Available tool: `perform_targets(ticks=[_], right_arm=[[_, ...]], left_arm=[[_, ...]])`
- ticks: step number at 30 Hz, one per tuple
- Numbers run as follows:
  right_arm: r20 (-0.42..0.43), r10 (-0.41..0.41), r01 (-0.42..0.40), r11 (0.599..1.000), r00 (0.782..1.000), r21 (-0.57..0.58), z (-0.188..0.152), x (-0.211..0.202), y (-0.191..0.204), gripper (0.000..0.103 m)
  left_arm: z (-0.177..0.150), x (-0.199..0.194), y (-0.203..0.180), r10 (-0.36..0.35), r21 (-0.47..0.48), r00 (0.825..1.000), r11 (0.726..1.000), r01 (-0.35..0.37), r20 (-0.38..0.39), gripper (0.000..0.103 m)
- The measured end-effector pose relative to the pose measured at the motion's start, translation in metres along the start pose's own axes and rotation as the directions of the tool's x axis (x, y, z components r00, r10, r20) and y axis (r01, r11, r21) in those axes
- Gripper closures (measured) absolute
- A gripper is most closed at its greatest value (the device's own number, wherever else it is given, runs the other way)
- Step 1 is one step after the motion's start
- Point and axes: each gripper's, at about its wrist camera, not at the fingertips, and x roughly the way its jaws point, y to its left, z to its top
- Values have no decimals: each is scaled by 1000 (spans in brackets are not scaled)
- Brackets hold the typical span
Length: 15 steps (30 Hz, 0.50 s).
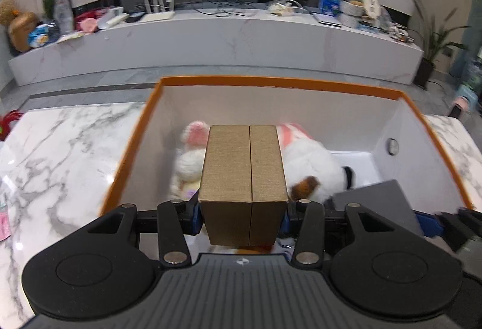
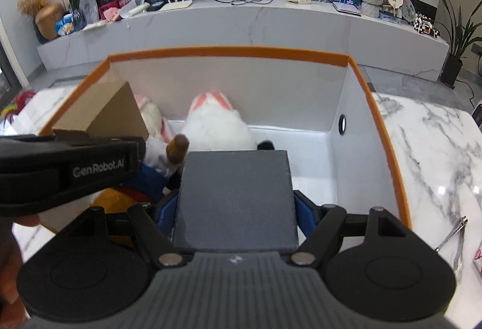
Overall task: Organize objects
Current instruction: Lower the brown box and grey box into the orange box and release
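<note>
**Lower both boxes into the bin's clear spots**

Left wrist view: your left gripper (image 1: 242,216) has its fingers pinching one cardboard box (image 1: 243,175) above the orange-rimmed bin (image 1: 271,82) on the counter (image 1: 66,148). Two plush toys (image 1: 310,163) lie beneath; set it down gently on them.

Right wrist view: your right gripper (image 2: 235,208) fingers clamp one grey box (image 2: 236,196). Aim for the bin's bare right floor.

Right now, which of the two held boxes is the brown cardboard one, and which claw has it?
The cardboard box with a seam along its top, clamped in the left claw. The right claw grips the smooth dark grey box.
</note>
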Motion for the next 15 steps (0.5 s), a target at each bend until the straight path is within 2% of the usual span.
perform_targets(ticks=[3, 7, 10, 12, 13, 15], right_arm=[[-11, -9, 9, 1000, 1000, -1, 0, 1, -2, 26], [-12, -21, 21, 1000, 1000, 3, -1, 0, -1, 26], [-9, -27, 27, 1000, 1000, 10, -2, 0, 2, 25], [-9, -32, 32, 999, 999, 6, -2, 2, 4, 25], [-12, -35, 35, 999, 999, 0, -2, 2, 4, 25], [-11, -31, 31, 999, 999, 8, -3, 3, 4, 24]], left_arm=[[3, -1, -4, -70, -7, 998, 997, 70, -6, 51], [2, 9, -9, -89, 11, 996, 996, 89, -1, 51], [2, 18, -9, -108, 1, 994, 994, 108, -35, 50], [1, 18, -12, -92, 22, 995, 995, 93, -33, 48], [1, 18, -14, -84, 27, 996, 996, 85, -29, 46], [1, 17, -17, -67, 32, 998, 997, 67, -22, 35]])
